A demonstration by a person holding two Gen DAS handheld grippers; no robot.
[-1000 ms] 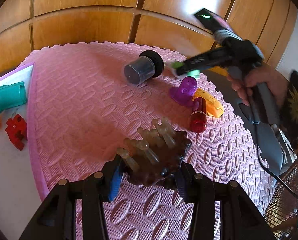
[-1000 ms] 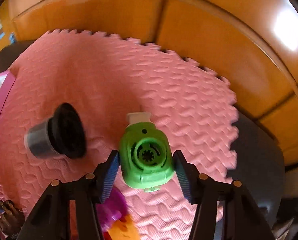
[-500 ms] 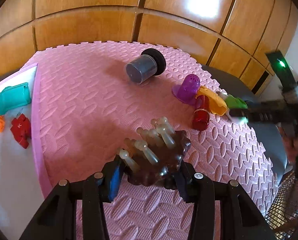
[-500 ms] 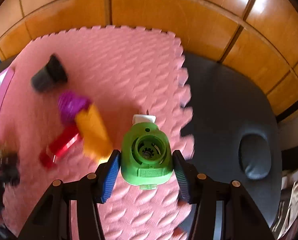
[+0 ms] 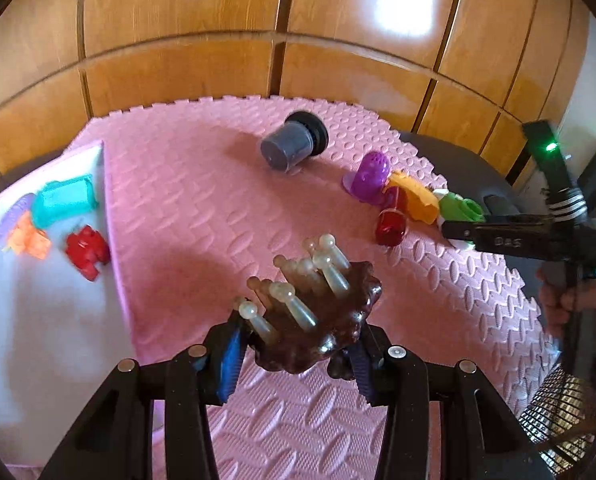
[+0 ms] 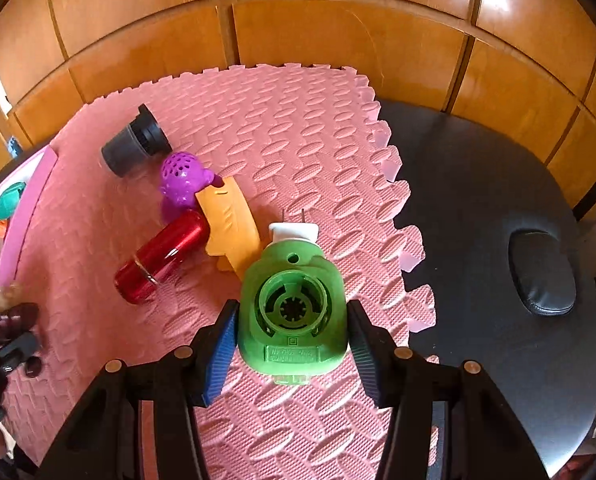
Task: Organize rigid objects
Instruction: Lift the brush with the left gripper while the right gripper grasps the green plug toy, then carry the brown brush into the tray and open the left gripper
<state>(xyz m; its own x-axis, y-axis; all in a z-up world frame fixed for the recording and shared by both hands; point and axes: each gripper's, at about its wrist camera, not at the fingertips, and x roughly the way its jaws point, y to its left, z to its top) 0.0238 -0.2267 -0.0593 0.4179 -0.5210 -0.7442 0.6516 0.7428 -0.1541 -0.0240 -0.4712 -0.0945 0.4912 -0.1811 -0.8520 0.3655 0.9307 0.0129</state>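
My left gripper is shut on a dark brown massager with pale knobbed prongs, held above the pink foam mat. My right gripper is shut on a green plug-in device with a white plug end, low over the mat's right side; it also shows in the left wrist view. Beside it lie an orange piece, a red cylinder, a purple perforated piece and a dark cup with a black base.
A white board with a pink border lies at the left, holding a teal piece, an orange piece and a red piece. A black padded table extends right of the mat. Wooden panels stand behind.
My right gripper carried the green device from near the dark cup back to the right and lowered it beside the orange piece. My left gripper kept hold of the massager, shifting little.
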